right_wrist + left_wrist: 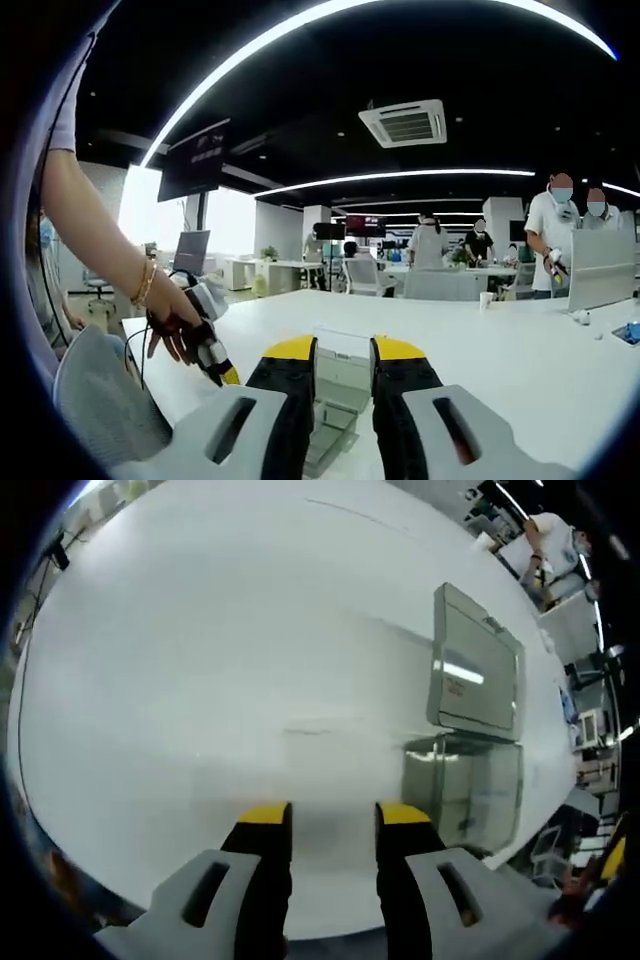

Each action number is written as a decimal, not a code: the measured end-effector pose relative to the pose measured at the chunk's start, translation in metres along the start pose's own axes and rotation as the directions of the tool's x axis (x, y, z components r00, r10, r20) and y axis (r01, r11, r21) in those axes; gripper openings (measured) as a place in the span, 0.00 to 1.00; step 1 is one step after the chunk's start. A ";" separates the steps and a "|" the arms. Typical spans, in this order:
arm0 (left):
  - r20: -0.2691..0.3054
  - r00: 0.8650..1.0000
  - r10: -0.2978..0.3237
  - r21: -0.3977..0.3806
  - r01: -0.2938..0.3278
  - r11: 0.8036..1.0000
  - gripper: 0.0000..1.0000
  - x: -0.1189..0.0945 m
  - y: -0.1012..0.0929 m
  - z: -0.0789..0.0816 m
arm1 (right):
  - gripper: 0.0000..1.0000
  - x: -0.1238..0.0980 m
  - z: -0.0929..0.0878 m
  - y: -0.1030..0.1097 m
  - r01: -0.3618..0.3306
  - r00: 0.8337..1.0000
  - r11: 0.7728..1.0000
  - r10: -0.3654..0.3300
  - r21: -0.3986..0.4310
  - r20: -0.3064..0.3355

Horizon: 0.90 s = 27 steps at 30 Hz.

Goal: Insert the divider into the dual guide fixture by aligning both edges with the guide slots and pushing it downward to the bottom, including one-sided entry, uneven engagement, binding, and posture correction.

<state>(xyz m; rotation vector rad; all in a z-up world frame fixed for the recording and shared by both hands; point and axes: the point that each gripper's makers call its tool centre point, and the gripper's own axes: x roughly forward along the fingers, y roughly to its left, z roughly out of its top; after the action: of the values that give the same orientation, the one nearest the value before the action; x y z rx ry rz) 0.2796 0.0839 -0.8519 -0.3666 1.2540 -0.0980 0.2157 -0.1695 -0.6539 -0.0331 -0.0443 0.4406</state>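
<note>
approach is judged to be the step in hand, since nothing is gripped yet. in the left gripper view the left tongs (333, 820) are seen spread, with bare white counter (200, 680) between the yellow tips. the dual guide fixture (465, 790), a clear box-like frame, stands on the counter well to the right of those tips, and the divider (475, 665), a grey flat panel, is seen just beyond it; whether the panel touches the frame or has entered either slot cannot be told. the fixture looks empty, though its clear walls and reflections make this uncertain.

in the right gripper view the right tongs (343, 355) are held parted and empty above the counter, with a clear part, likely the fixture, glimpsed between and below the tips. a person's hand (172, 318) is seen at the left holding the other tool.

next, the divider is expected to need a grasp by its upper edge, with both side edges lined up to the slots before any downward push.
</note>
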 end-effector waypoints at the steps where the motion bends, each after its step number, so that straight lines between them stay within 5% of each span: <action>1: 0.008 1.000 -0.010 -0.003 0.010 1.000 0.30 -0.001 0.000 0.001 | 0.16 0.000 0.000 0.000 0.001 1.000 1.000 -0.001 0.002 -0.001; 13: 0.140 0.980 -0.139 -0.059 0.149 0.987 0.30 -0.023 -0.005 0.016 | 0.17 0.010 0.003 0.001 -0.017 0.999 1.000 0.018 0.024 -0.027; 27: 0.283 0.898 -0.337 -0.072 0.370 0.926 0.30 -0.056 -0.039 0.037 | 0.17 0.013 -0.006 0.013 -0.030 0.997 1.000 0.030 0.002 -0.066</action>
<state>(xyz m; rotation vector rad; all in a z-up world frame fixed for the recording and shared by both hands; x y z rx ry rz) 0.3015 0.0708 -0.7791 -0.6936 0.9176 -0.2747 0.2225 -0.1527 -0.6600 -0.0478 0.0211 0.4696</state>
